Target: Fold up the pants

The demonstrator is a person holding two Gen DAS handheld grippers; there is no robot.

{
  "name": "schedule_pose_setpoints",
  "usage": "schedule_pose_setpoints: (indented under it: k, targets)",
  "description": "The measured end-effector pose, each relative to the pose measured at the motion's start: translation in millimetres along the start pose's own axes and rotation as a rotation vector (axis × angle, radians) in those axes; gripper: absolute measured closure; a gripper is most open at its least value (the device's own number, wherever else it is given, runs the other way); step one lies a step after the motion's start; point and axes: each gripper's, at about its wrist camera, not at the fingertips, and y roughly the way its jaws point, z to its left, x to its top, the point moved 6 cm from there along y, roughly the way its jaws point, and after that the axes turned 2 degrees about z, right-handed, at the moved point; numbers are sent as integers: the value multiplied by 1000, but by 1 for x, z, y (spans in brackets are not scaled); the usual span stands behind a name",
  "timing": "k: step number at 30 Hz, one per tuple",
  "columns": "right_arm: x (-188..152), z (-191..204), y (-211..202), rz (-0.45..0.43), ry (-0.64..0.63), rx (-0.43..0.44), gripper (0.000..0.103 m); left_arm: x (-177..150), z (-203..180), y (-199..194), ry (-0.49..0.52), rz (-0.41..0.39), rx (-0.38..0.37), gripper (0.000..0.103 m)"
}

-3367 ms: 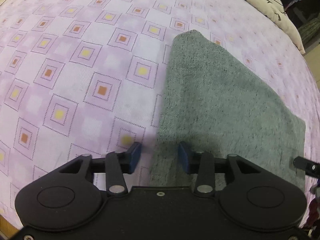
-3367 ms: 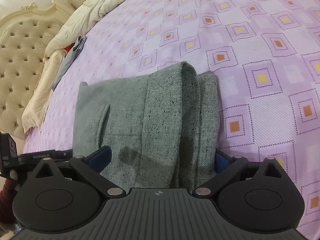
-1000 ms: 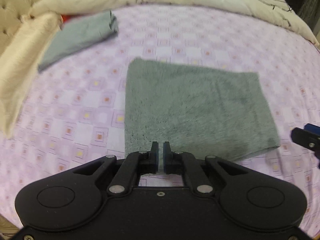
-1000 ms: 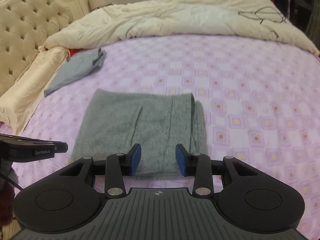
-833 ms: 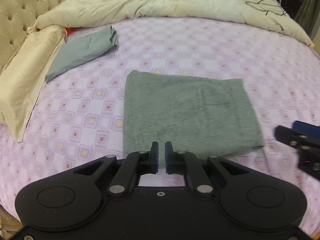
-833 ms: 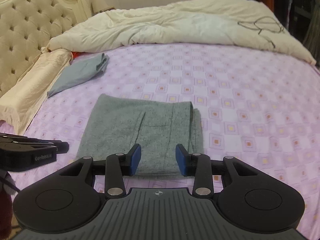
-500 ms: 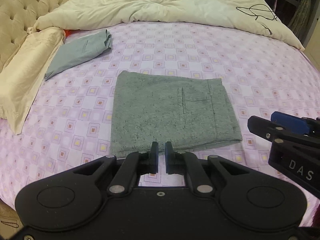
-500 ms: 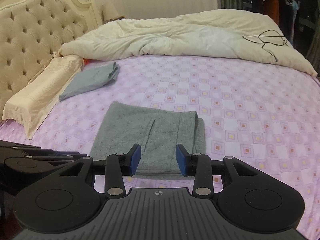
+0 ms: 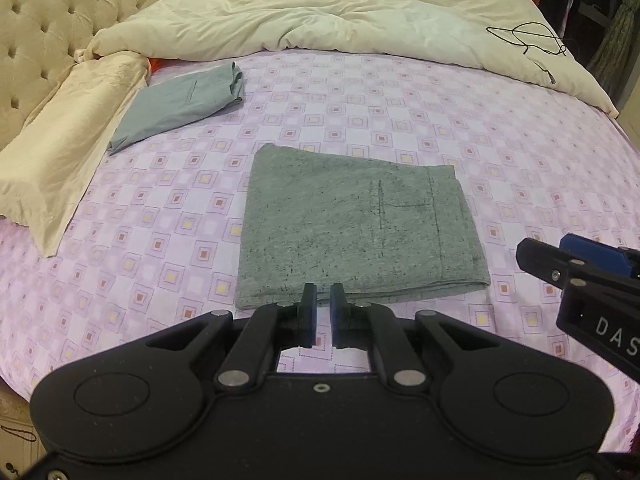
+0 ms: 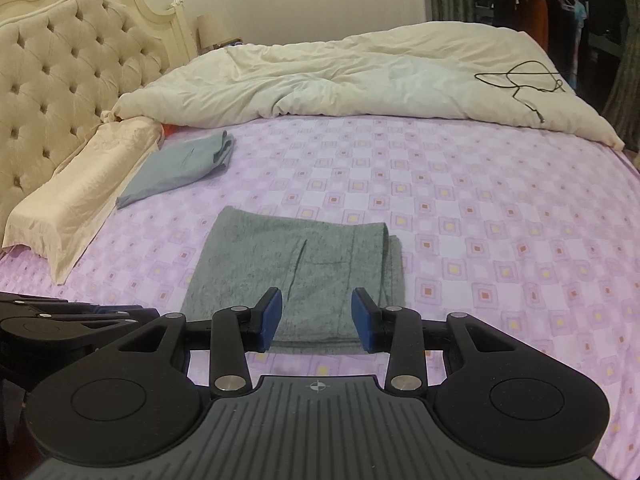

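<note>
The pants [image 9: 356,232] are a speckled grey knit with a nubby, heathered surface, folded into a flat, near-square packet. A stitched pocket outline and a straight seam show on the top layer, and the stacked fold edges are visible along the packet's right side in the right wrist view [image 10: 298,268]. They lie on the bed [image 9: 500,152], about the middle of its bare sheet, flat and with nothing holding them.

The sheet is a smooth lilac cloth printed with nested squares that have yellow or orange centres. Beyond the pants, at the far edge of the bed, a cream duvet [image 9: 340,12] is heaped in soft, rumpled folds, with a thin black cable [image 9: 528,40] looped on it, far right of the pants. Left of the pants and further back lies a second folded garment [image 9: 180,100], blue-grey and smoother. Just past it, a glossy, satin-like cream pillow [image 9: 60,148] lies against a tufted, buttoned cream headboard [image 10: 60,92] with a carved frame. A pale wall, a small lamp and hanging clothes show behind the bed in the right wrist view.

The left tongs [image 9: 323,312] hover over the near edge of the pants with the two blue pads almost together, a narrow slit between them and nothing in it. The right tongs [image 10: 316,316] also hover at the near edge, their blue pads spread apart and empty; they appear at the right side of the left wrist view [image 9: 592,264].
</note>
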Motion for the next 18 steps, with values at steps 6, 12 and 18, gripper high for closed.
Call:
schedule_pose_setpoints:
  k: [6,12,18]
  targets:
    - [-2,2,-1,4,-6,0,66,-1,0,-1,-6,-3,-1,90]
    - [-2,2,-1,1,-6,-2,66,-2,4,-4,-18,-6,8,90]
    - [-2,2,-2,0,-5,1,66,-3,4,-5,-23,-6,11,90]
